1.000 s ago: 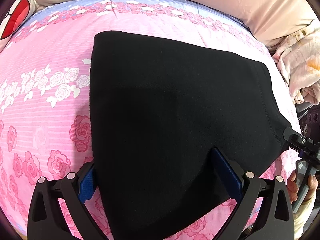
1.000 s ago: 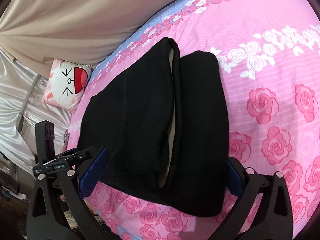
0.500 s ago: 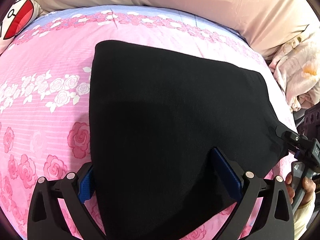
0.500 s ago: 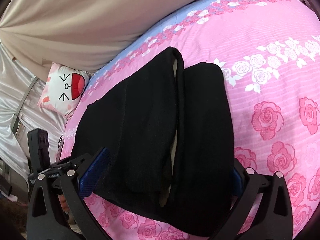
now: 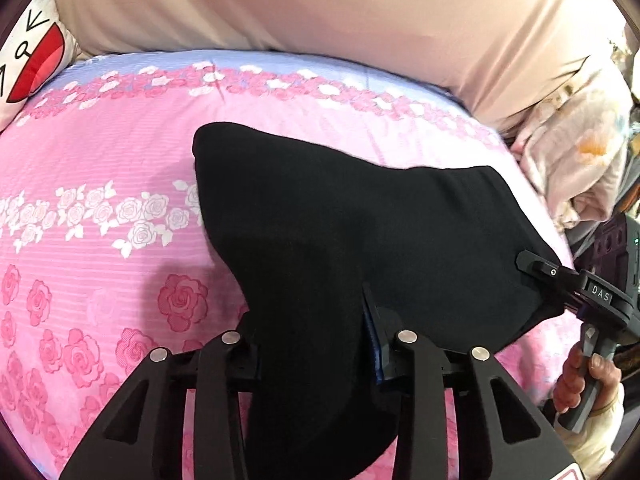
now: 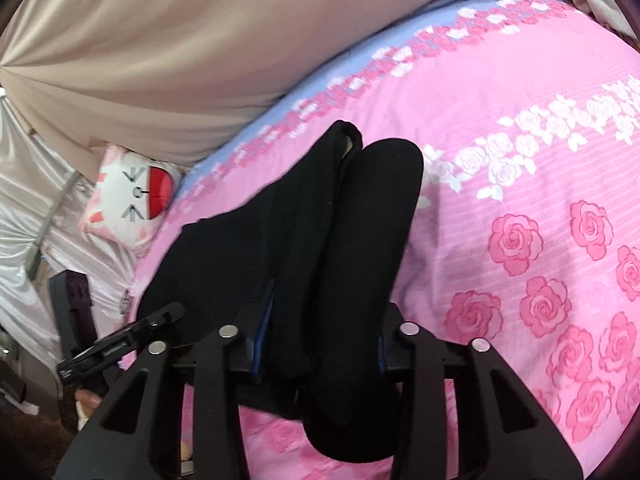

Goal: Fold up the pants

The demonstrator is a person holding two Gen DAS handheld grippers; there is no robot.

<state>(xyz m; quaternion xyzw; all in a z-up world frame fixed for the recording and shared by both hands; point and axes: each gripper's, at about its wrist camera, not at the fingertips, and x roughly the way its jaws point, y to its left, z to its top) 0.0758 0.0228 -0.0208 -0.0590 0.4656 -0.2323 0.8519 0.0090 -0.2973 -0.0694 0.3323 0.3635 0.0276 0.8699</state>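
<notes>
A big pink bedsheet (image 5: 100, 208) with roses fills most of both views, and a tan curtain (image 5: 320, 4) runs across the top. The black pants (image 5: 340, 216) lie folded on the sheet in the middle of each picture, reaching down to the bottom edge. Before, they lay flatter and wider; now their near end is bunched up and pulled narrow. In the upper left of the left view sits a white cartoon pillow (image 5: 28, 60), and it shows at the middle left of the right view too. The left gripper (image 5: 316, 344) was wide apart a moment ago; now it is squeezed in and pinching the near edge of the pants. The right gripper (image 6: 320, 340) has closed in the same way and grips the thick folded end of the pants (image 6: 344, 240).
</notes>
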